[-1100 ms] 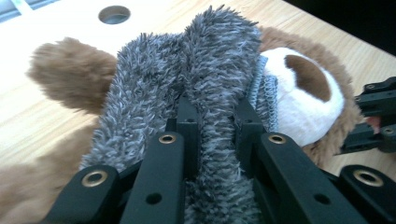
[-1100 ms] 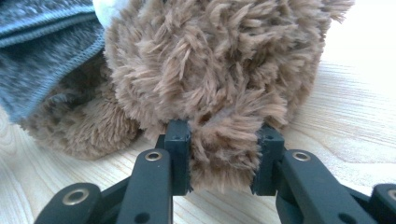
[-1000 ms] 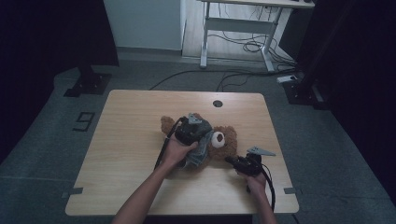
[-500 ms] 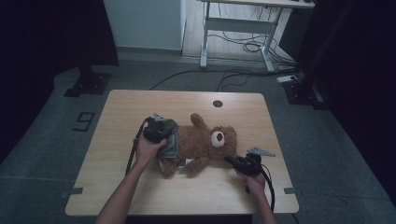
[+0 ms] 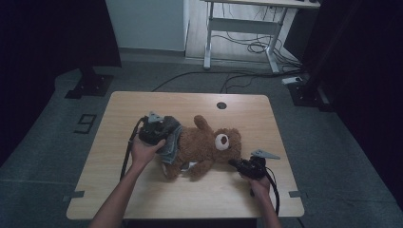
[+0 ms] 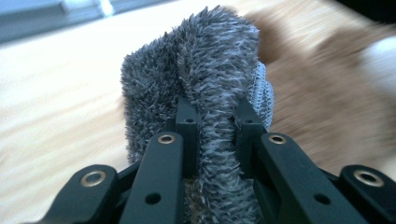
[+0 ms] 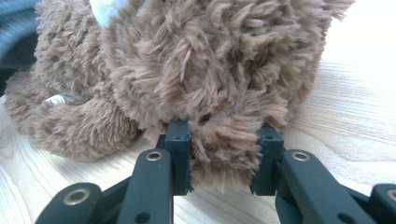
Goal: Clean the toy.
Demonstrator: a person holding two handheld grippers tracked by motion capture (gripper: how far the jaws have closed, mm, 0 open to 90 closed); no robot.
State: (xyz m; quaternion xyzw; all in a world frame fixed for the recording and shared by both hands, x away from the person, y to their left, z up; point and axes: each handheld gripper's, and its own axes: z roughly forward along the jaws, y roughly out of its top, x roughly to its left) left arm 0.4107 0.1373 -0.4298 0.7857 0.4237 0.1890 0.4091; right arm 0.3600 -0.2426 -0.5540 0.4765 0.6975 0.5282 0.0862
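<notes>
A brown teddy bear (image 5: 204,145) lies on the wooden table (image 5: 142,199) with its head to the right and its white muzzle up. A grey fuzzy garment (image 5: 171,140) bunches around its lower body on the left. My left gripper (image 5: 159,130) is shut on that garment; in the left gripper view a fold of grey fleece (image 6: 196,70) is pinched between the jaws (image 6: 215,112), with blurred brown fur (image 6: 327,93) behind. My right gripper (image 5: 236,164) lies low at the bear's head end, shut on a tuft of brown fur (image 7: 224,163) close to the tabletop.
A small round hole (image 5: 221,105) sits near the table's far edge. Bare wood runs along the front and left of the bear. On the floor beyond stand a white desk frame (image 5: 237,23), loose cables (image 5: 252,47) and a dark stand base (image 5: 90,85).
My left gripper has pulled the grey garment leftward, from over the bear's chest and head down to its lower body, uncovering the torso and an arm. The right gripper stayed put.
</notes>
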